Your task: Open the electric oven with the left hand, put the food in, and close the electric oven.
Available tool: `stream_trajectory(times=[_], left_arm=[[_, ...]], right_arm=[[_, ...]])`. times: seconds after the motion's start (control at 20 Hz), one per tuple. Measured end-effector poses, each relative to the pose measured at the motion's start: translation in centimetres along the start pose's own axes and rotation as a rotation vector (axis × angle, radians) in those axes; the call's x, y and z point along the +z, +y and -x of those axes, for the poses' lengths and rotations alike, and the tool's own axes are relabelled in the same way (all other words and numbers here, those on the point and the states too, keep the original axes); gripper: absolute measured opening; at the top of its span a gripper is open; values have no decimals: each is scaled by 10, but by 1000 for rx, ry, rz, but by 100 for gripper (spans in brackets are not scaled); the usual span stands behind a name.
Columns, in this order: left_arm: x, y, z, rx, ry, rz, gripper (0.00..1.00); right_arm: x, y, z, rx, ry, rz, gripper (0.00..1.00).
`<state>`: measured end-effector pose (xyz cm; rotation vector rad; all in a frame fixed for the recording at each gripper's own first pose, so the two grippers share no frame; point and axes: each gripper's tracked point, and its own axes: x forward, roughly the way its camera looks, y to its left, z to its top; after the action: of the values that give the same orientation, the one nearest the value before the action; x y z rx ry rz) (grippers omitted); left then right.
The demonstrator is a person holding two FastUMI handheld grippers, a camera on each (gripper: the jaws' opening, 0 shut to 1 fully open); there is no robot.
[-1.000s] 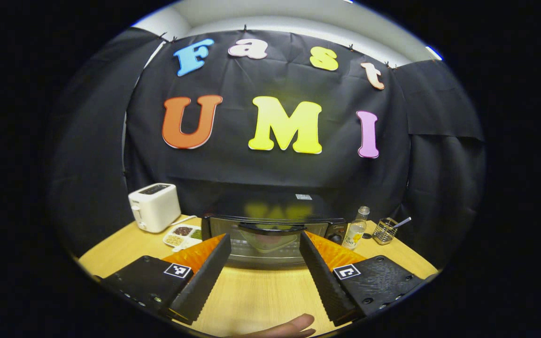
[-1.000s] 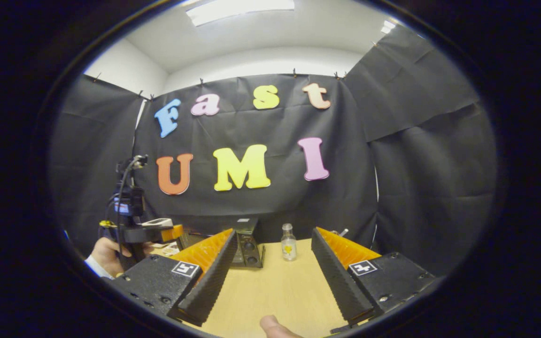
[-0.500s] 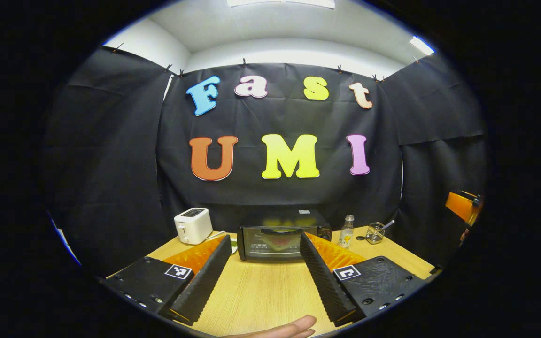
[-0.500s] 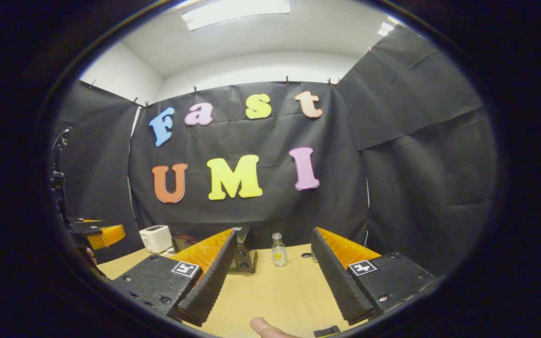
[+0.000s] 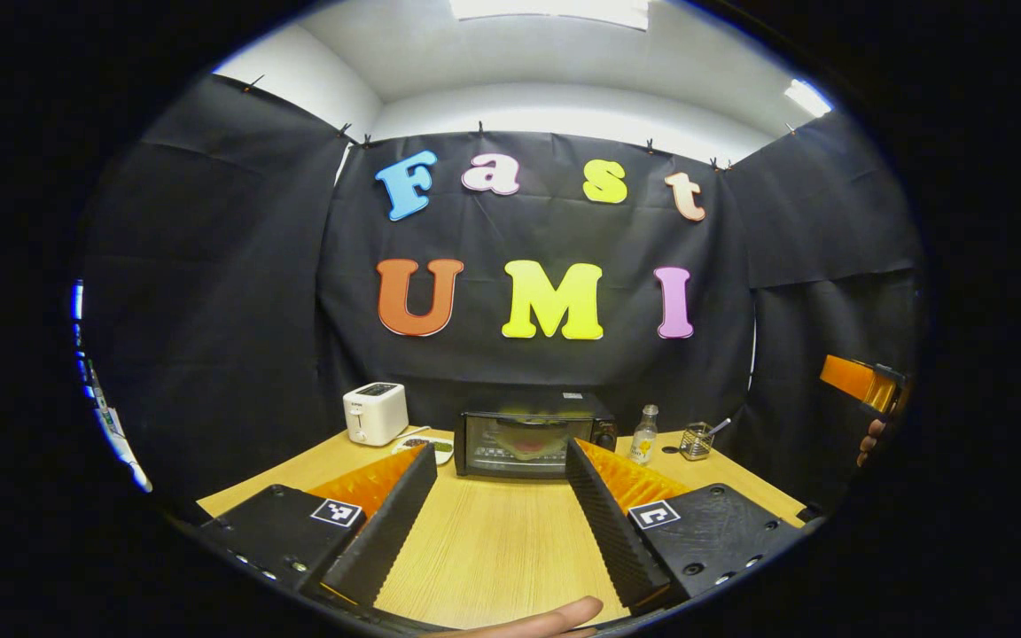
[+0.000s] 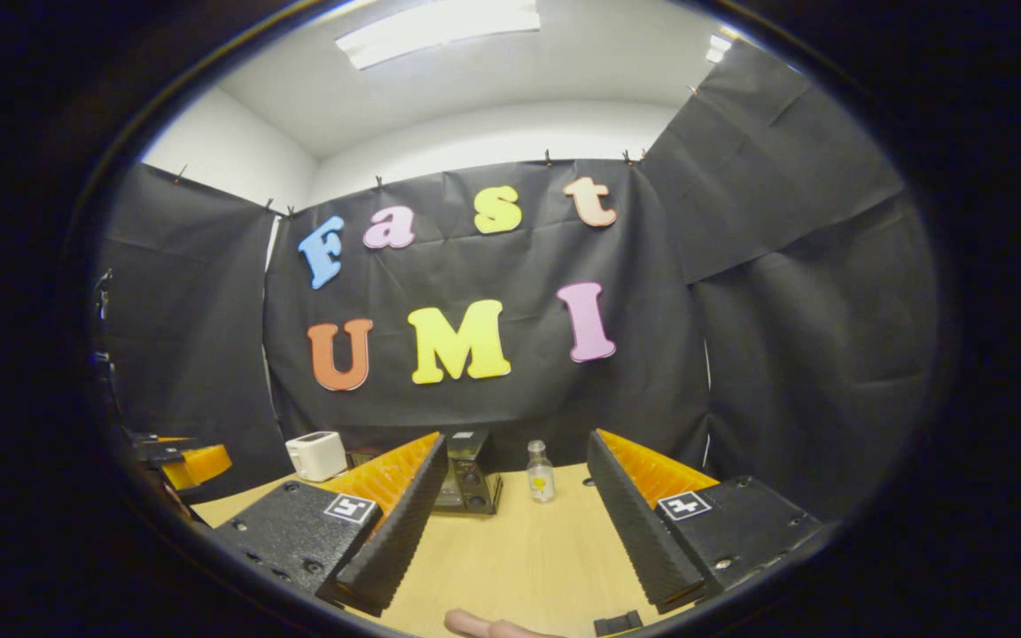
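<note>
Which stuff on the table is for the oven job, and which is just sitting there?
For the job:
electric oven, door shut
left gripper, open
right gripper, open

Just sitting there:
toaster
small bottle
wire holder
dish beside the oven

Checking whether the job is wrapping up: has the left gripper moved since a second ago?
Yes. The left gripper has pulled back from the electric oven, which looks smaller and farther now, door shut.

Wood-grain table [image 5: 493,540], glossy glass-fronted oven [image 5: 524,440]
</note>
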<state>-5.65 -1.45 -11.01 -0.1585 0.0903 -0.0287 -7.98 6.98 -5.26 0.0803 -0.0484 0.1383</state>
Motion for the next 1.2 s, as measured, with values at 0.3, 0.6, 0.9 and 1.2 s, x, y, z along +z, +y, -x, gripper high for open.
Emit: stream_trajectory(times=[0.3,0.6,0.9,1.2], left_arm=[[-3,-16,-2,-38,16,-25,93],[-5,-21,-4,-40,21,-41,93],[-3,-28,-6,-54,-7,-51,93],[-9,-34,-13,-68,-41,-71,93]], right_arm=[[3,-10,5,-21,-13,19,95],[0,-14,7,-8,-13,12,95],[-7,-19,3,9,-8,-12,95],[-15,-38,0,25,-53,-15,96]])
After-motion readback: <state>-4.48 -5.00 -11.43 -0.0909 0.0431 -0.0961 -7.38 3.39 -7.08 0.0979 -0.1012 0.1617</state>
